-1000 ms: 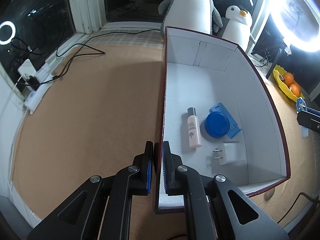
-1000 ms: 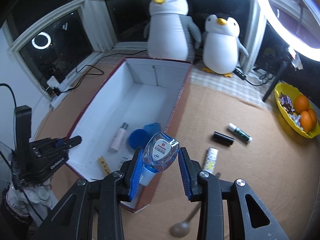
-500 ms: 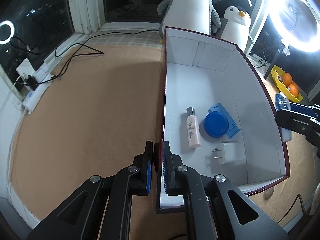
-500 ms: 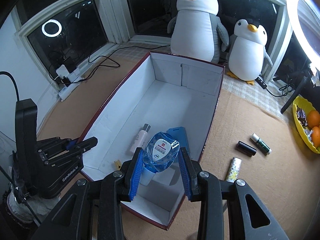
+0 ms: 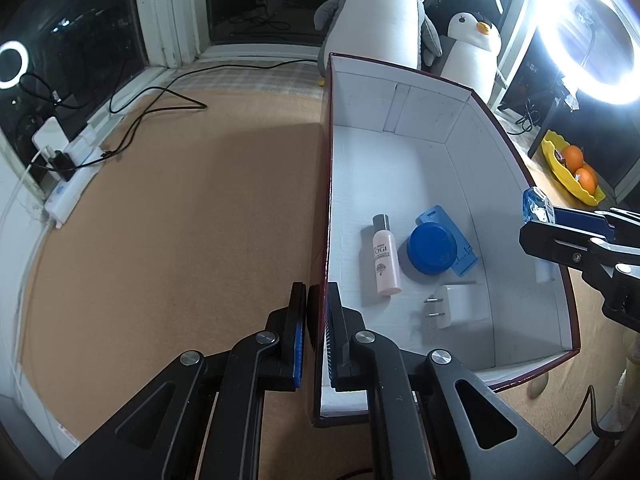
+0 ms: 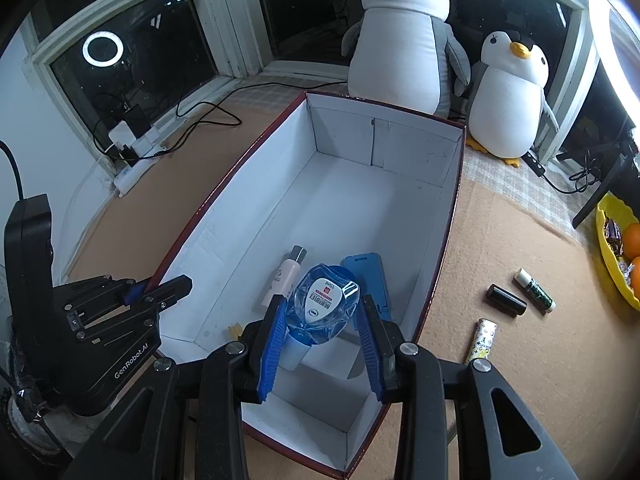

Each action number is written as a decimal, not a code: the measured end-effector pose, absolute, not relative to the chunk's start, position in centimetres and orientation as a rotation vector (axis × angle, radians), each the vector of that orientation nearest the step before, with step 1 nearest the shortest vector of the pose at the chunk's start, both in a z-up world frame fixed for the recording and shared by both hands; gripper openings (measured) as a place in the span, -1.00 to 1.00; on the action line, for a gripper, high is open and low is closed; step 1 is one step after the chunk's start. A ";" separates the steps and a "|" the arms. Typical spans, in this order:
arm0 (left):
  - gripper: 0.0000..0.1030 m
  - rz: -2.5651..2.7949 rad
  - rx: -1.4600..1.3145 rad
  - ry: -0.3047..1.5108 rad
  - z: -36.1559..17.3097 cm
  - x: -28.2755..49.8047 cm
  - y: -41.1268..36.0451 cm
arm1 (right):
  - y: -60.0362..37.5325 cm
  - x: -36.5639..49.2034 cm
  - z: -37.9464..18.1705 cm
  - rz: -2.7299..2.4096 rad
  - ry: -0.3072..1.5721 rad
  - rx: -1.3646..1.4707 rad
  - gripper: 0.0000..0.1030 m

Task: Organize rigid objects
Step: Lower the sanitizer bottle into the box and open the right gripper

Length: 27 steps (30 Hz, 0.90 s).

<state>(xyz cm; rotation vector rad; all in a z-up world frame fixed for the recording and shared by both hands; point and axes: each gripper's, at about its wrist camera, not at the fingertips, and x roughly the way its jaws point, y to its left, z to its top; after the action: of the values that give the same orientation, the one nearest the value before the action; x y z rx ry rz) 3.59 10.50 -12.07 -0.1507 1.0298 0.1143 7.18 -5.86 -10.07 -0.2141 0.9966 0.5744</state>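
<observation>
Two plush penguins stand by the dark window: a large white-and-grey plush penguin (image 6: 404, 40) and, just beside it, a smaller white plush penguin with a yellow beak (image 6: 510, 104). A bright ring light (image 5: 588, 36) glares on a black stand, its reflection (image 6: 103, 49) showing in the glass. A yellow plastic bowl of oranges (image 5: 572, 172) sits near it. Along the sill lies a white power strip (image 5: 68, 196) with black cables (image 5: 160, 96) trailing over the tan cork-coloured tabletop (image 5: 180, 220).
</observation>
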 end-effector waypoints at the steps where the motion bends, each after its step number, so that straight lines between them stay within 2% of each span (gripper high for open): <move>1: -0.86 0.116 -0.148 1.029 -12.1 3.6 10.5 | -5.8 7.2 -10.1 0.578 1.000 -0.215 -0.33; 5: -0.86 0.117 -0.149 1.029 -12.0 3.6 10.5 | -5.8 7.0 -9.9 0.581 0.990 -0.216 -0.14; 27: -0.86 0.129 -0.126 1.039 -12.2 3.8 10.4 | -12.2 7.9 -8.7 0.494 0.969 -0.092 -0.12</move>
<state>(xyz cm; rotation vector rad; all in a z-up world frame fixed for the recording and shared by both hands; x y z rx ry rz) 3.78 10.44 -12.16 -0.1257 1.0392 0.1289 7.91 -12.21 -8.65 -0.0925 0.9694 0.4939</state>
